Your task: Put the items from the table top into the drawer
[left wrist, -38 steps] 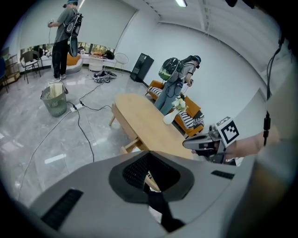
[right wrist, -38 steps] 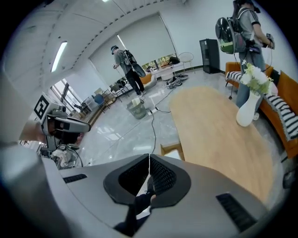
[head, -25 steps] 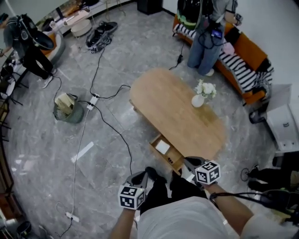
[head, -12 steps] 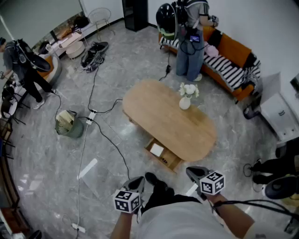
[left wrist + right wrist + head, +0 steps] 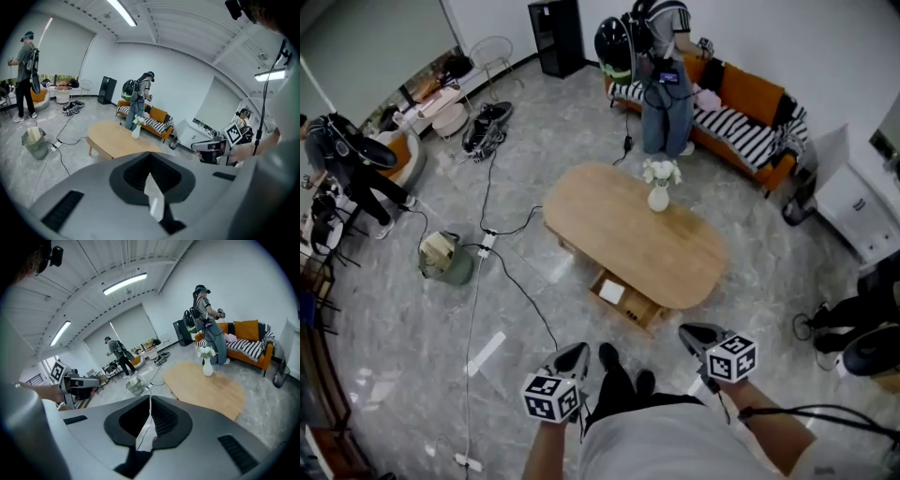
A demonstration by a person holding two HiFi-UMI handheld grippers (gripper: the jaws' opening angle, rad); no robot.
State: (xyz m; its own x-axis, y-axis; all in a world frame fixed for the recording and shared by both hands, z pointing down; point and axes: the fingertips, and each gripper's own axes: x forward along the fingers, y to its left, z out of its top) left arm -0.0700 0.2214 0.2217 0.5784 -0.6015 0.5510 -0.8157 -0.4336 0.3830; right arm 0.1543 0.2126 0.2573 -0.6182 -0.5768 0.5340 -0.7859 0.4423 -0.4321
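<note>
Centrally, smooth oval wooden table (image 5: 614,230), bulbous white vase (image 5: 658,199), boxy open drawer (image 5: 639,311).

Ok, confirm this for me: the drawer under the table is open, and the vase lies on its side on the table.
One thing is wrong: the vase does not lie on its side, it stands upright on the table, as the head view shows. The drawer under the table is open.

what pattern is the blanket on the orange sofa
The blanket is black-and-white striped; it shows best in the head view.
</note>
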